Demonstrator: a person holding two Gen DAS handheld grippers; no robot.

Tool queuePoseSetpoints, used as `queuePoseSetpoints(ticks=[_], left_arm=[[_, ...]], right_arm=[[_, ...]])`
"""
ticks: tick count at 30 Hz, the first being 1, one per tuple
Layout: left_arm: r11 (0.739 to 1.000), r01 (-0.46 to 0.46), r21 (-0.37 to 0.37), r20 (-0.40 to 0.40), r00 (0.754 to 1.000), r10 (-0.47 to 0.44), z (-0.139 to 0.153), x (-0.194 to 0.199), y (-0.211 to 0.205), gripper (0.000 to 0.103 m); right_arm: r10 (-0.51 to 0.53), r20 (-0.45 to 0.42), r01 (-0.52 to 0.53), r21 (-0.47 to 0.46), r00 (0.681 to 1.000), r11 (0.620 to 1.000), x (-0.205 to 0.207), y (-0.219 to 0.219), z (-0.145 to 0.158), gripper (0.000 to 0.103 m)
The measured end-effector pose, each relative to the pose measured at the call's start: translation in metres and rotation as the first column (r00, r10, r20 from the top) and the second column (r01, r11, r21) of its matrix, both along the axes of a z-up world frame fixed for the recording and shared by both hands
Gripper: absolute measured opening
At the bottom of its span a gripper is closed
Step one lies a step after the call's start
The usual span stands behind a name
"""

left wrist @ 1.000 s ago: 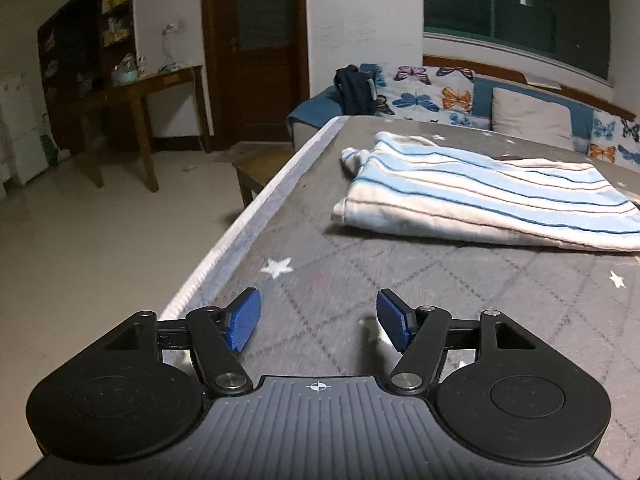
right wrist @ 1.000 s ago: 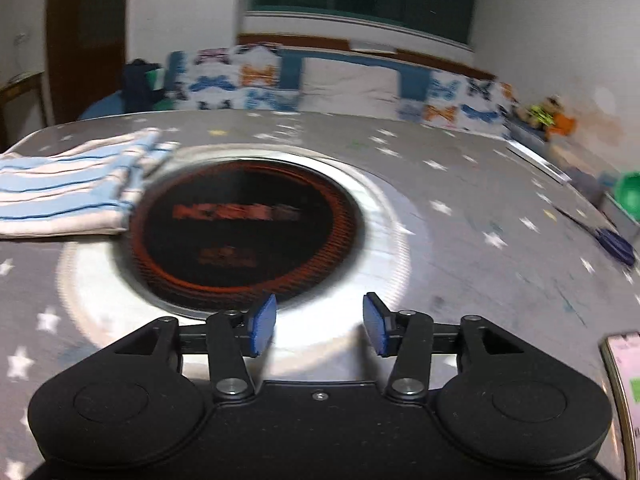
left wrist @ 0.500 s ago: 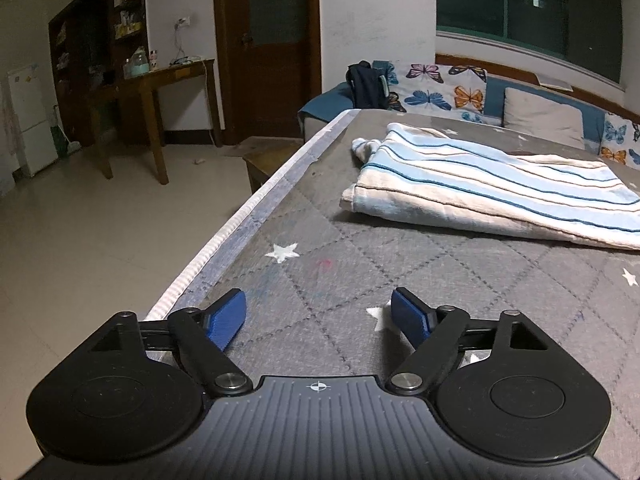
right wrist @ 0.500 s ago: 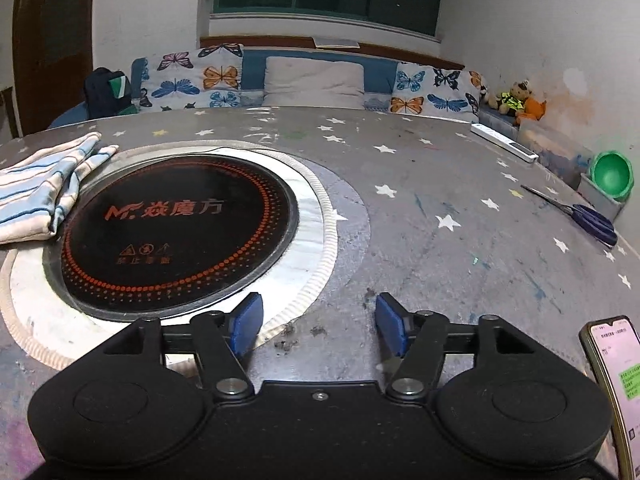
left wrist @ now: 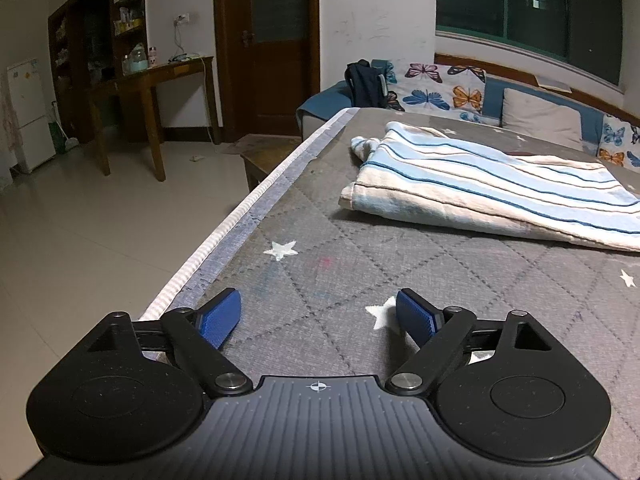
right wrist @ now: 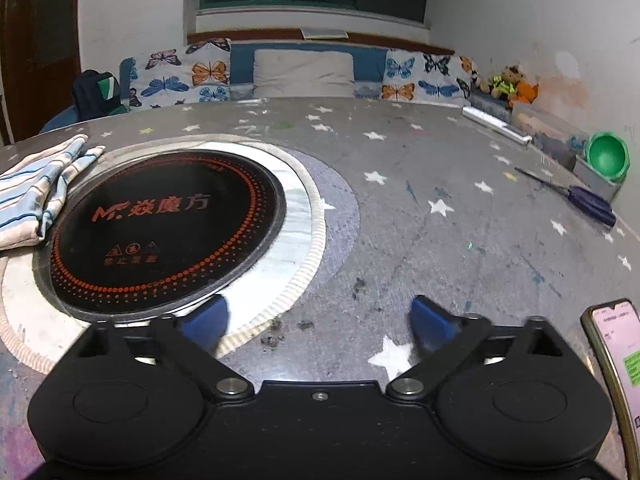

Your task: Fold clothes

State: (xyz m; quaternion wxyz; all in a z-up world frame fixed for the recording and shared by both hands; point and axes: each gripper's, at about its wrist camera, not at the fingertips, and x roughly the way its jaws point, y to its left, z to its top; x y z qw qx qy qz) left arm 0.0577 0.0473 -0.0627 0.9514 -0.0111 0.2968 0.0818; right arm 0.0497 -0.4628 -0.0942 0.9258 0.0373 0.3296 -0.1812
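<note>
A folded blue-and-white striped garment lies flat on the star-patterned tabletop.

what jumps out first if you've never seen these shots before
The striped cloth lies folded on the star-print table cover, ahead of the open left gripper. In the right wrist view, a round black cooktop with orange lettering sits in the table before the open right gripper, the cloth's edge beside it.
</note>
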Motion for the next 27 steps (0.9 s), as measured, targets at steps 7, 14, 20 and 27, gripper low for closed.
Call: queuePoseSetpoints(ticks=[7, 14, 20, 27], left_arm=[[1.0, -0.004, -0.001, -0.004, 1.0, 0.004, -0.0007, 0.001, 0.0005, 0.088], [1.0, -0.012, -0.001, -0.009, 1.0, 0.012, -0.0012, 0.0024, 0.0018, 0.091], [1.0, -0.024, -0.001, -0.017, 1.0, 0.024, -0.0011, 0.0033, 0.0024, 0.094], [1.0, -0.025, 0.001, -0.019, 1.0, 0.025, -0.0018, 0.0064, 0.0043, 0.095]], right_arm=[[0.003, -0.003, -0.003, 0.009, 1.0, 1.0, 0.0018, -0.0017, -0.0009, 0.103], [0.003, -0.005, -0.003, 0.011, 1.0, 1.0, 0.0017, -0.0016, 0.0001, 0.103], [0.004, -0.005, -0.004, 0.01, 1.0, 1.0, 0.0023, -0.0008, -0.0013, 0.103], [0.004, -0.004, -0.004, 0.011, 1.0, 1.0, 0.0023, 0.0004, -0.0024, 0.103]])
